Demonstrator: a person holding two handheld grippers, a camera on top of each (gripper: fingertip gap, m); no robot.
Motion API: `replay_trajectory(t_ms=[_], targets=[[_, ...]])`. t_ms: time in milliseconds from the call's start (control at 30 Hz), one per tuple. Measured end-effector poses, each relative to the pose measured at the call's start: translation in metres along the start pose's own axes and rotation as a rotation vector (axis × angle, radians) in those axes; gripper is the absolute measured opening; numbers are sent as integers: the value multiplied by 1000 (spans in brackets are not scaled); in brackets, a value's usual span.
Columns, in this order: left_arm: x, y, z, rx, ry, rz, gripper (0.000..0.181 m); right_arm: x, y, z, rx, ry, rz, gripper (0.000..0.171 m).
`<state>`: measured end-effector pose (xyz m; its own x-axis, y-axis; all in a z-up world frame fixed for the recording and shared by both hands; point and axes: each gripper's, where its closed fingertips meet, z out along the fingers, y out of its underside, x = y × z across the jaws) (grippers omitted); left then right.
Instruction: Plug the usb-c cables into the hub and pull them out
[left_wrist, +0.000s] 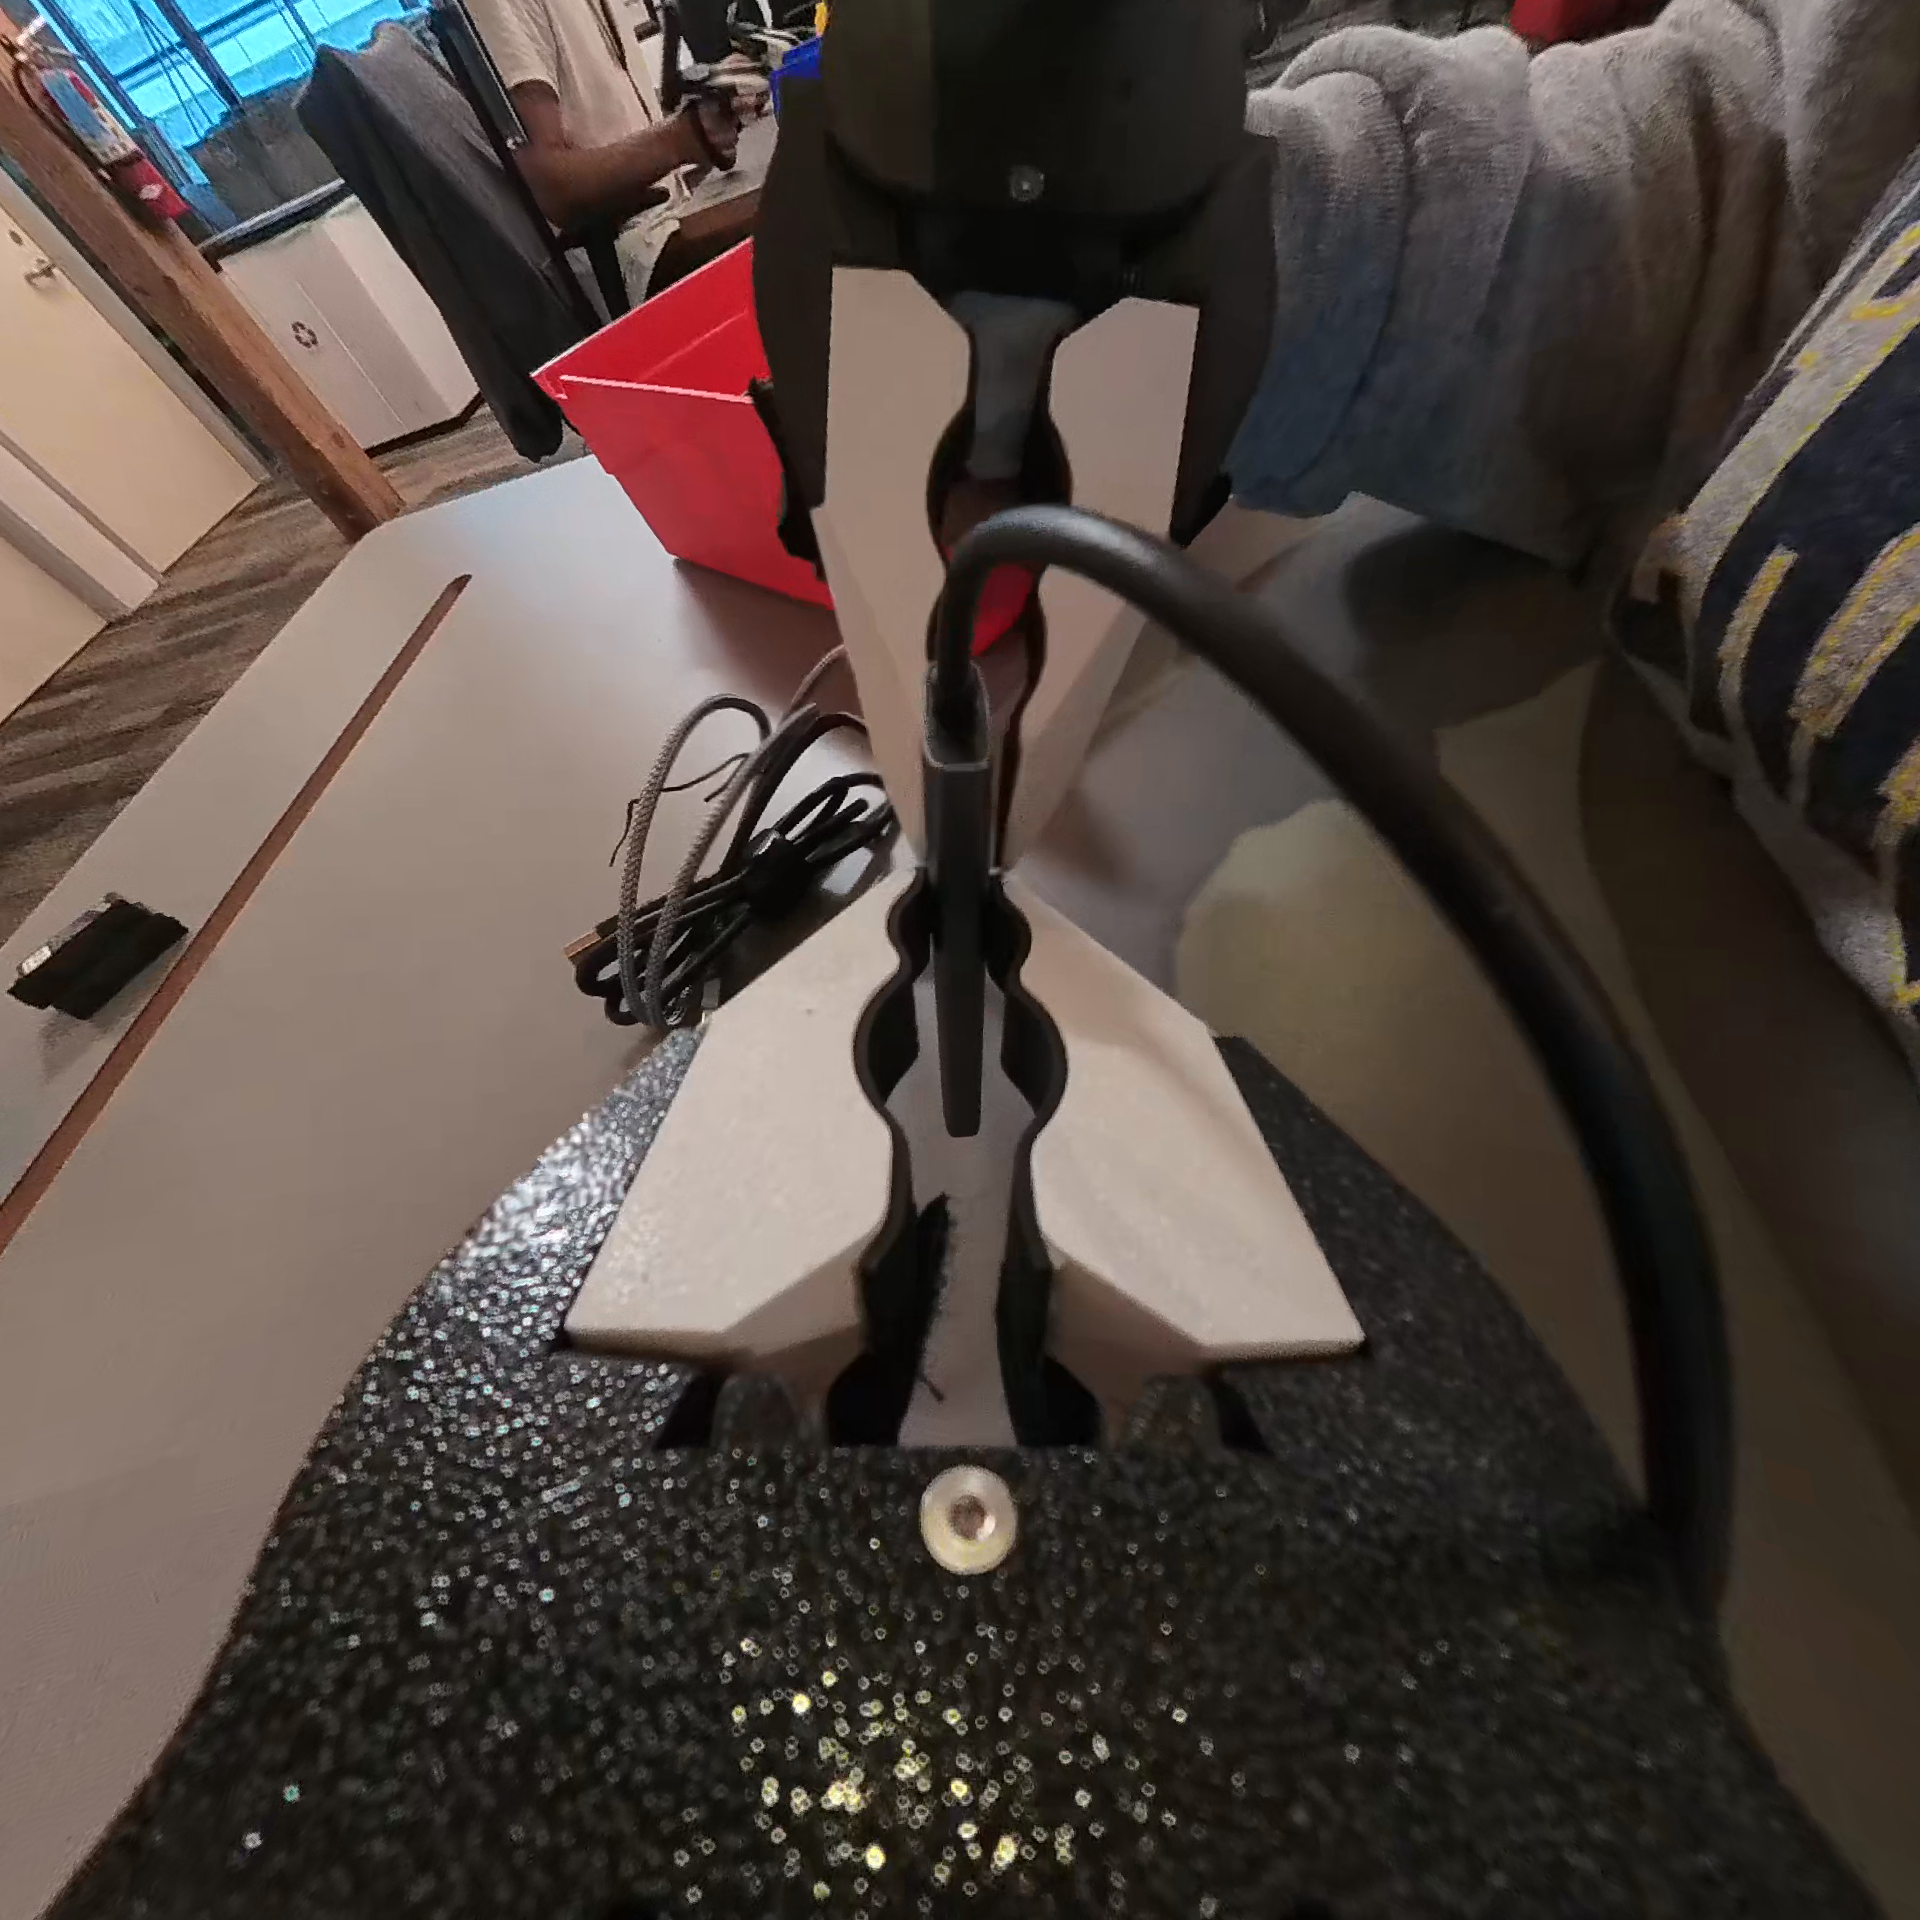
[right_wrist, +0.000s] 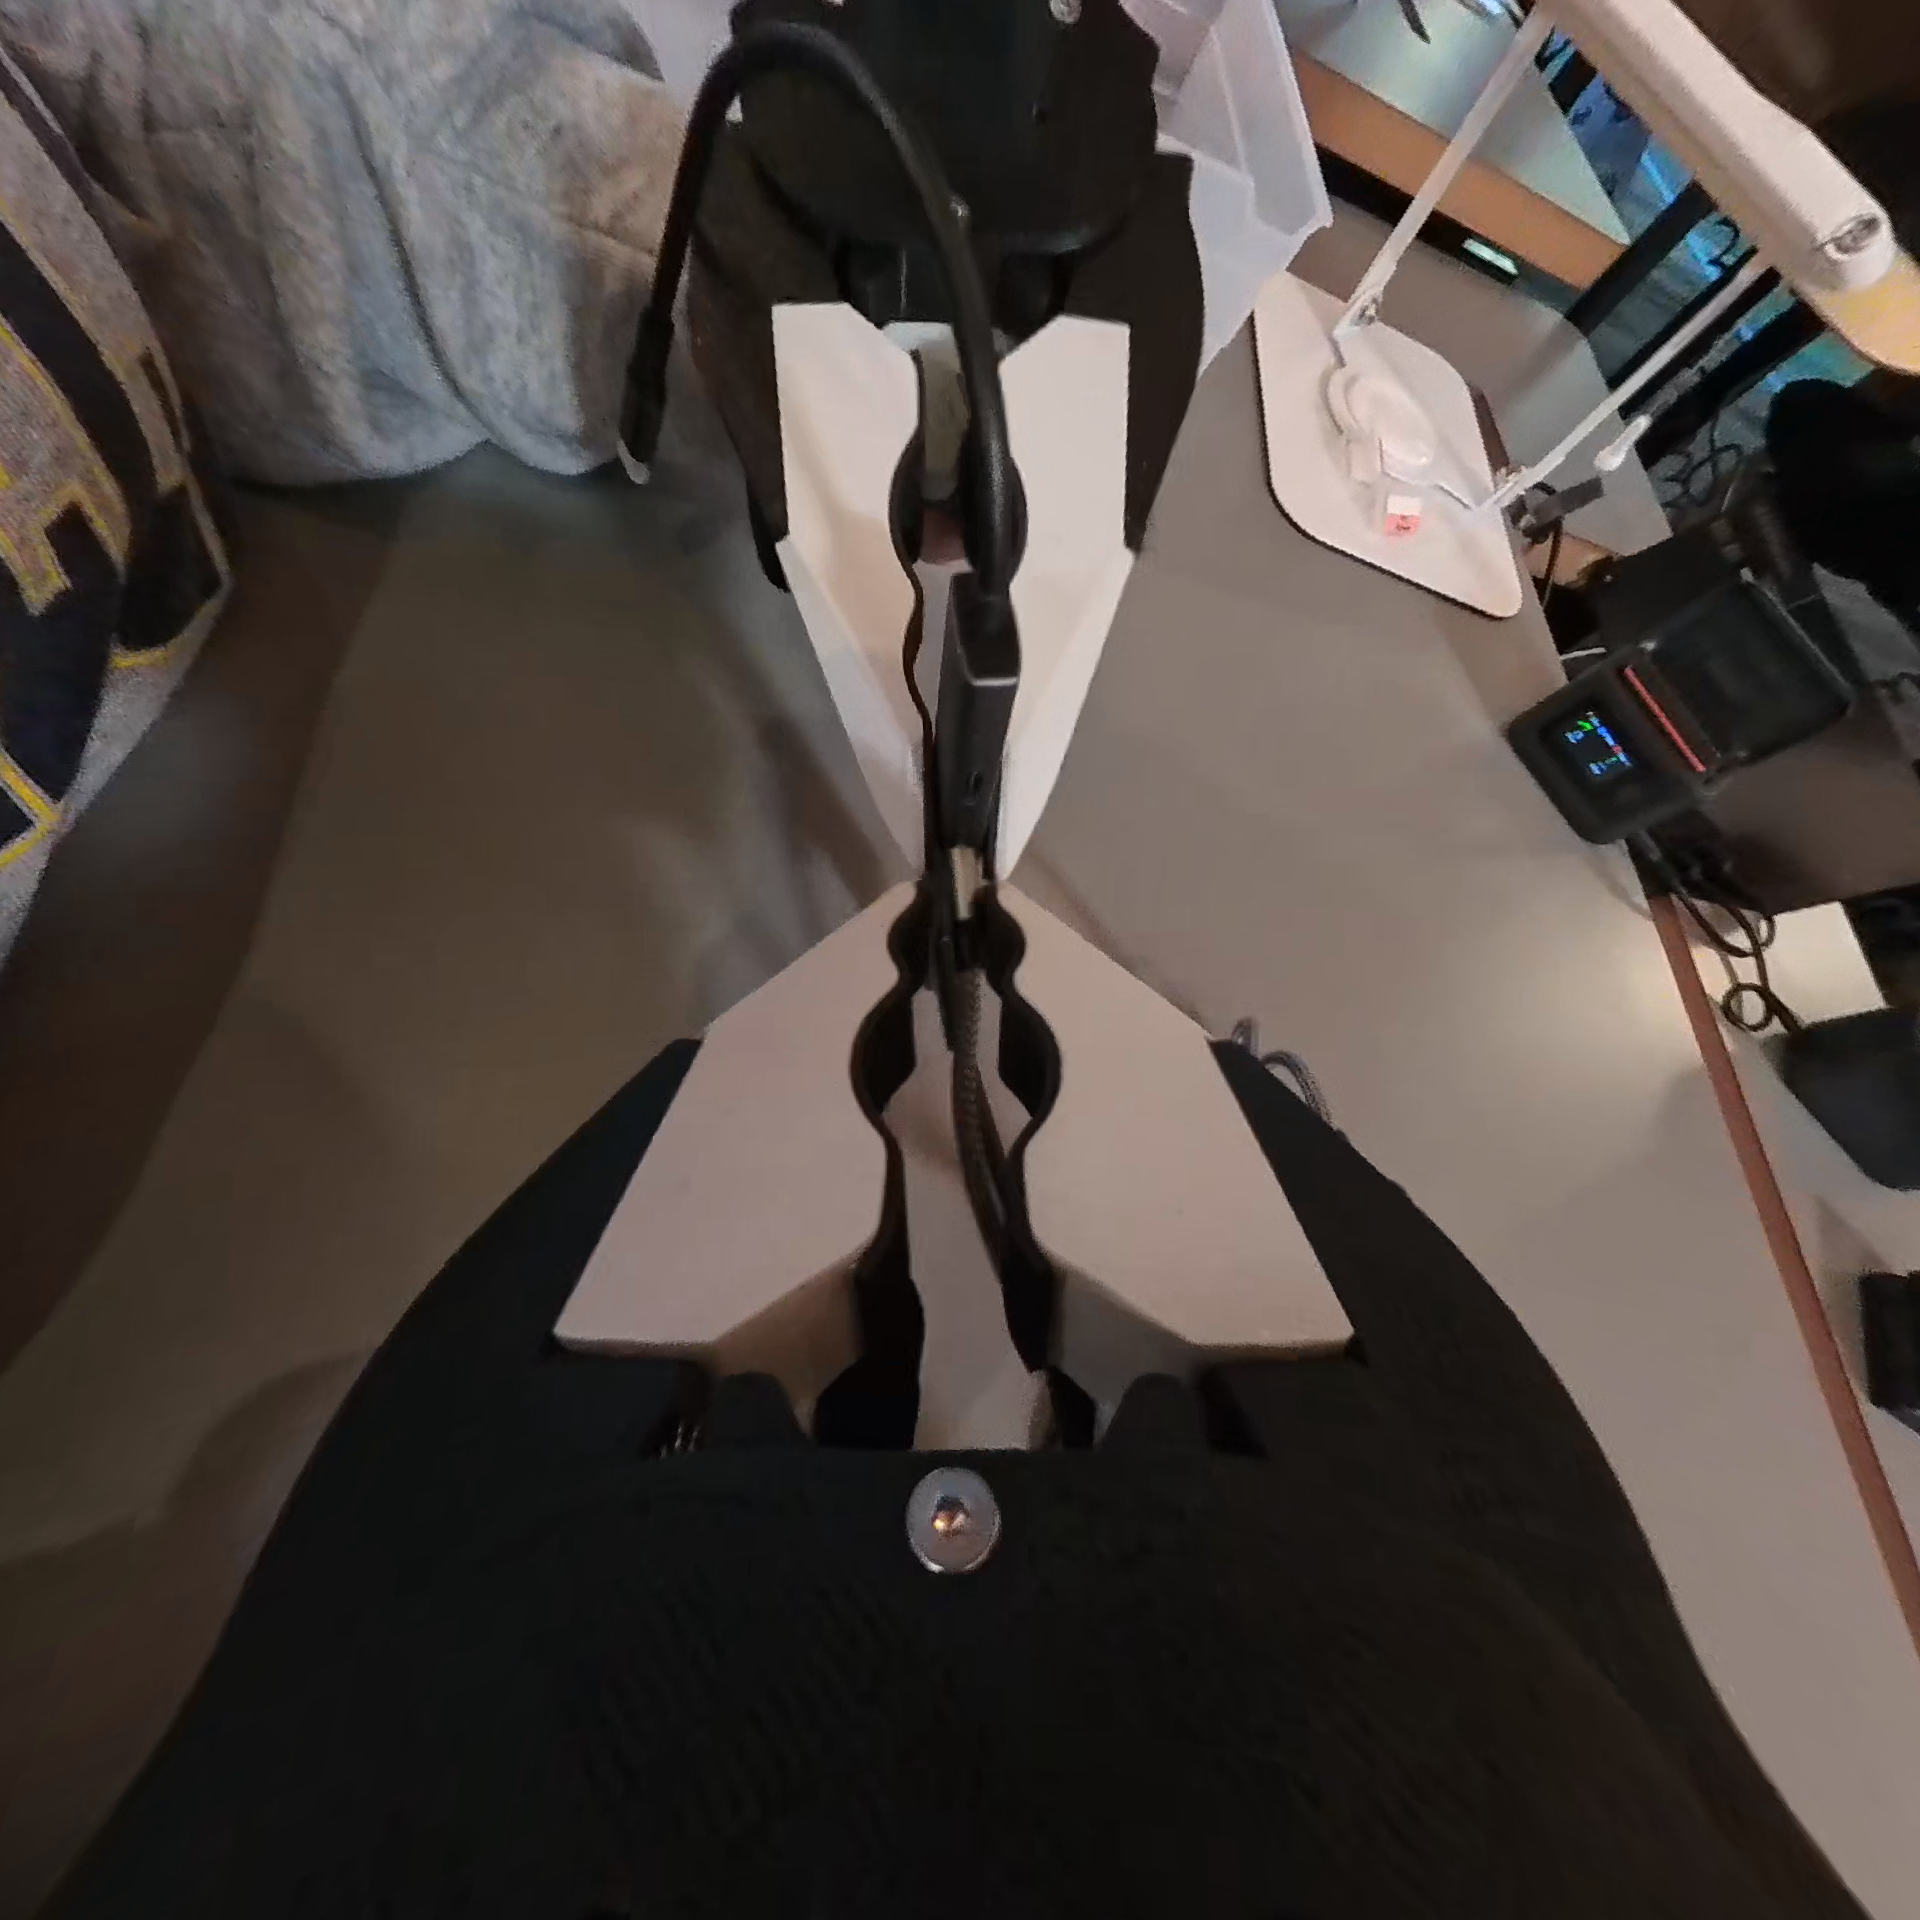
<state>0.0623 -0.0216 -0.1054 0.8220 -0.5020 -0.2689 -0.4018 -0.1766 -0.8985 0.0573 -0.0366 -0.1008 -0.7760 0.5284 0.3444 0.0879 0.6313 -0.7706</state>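
My left claw (left_wrist: 961, 894) is closed on the slim dark hub (left_wrist: 956, 935), holding it edge-on above the surface (left_wrist: 312, 1039). My right claw (right_wrist: 961, 904) pinches the braided usb-c cable (right_wrist: 971, 1091) just behind its metal plug (right_wrist: 964, 878), which meets the hub's end. The hub seems light and rigid; the cable is soft, so gripping the stiff plug housing is best. Spare cables (left_wrist: 727, 862) lie farther away.

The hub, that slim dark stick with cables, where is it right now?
The hub is held up over the table, pinched in the left tool; the right tool meets it head-on, gripping a braided cable's plug at its end.
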Motion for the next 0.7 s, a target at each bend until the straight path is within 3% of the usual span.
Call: replay_trajectory(t_ms=[133,300,367,500,567,700], targets=[[3,-1,-1,1,27,-2,8,-3,-3,-1,6,-13,-32,5],[23,-38,-9,93,109,12,8,-18,-28,-32,148,-76,2,4],[10,-31,-28,24,16,32,8,2,-18,-69,134,47,43,4],[-21,-52,-71,133,-168,10,7,36,-53,-164,328,332,48,4],[-30,-57,-65,155,-213,11,7,52,-80,-197,370,472,-15,4],[-43,-37,-41,115,-260,-32,7,79,-120,-254,359,665,-123,4]])
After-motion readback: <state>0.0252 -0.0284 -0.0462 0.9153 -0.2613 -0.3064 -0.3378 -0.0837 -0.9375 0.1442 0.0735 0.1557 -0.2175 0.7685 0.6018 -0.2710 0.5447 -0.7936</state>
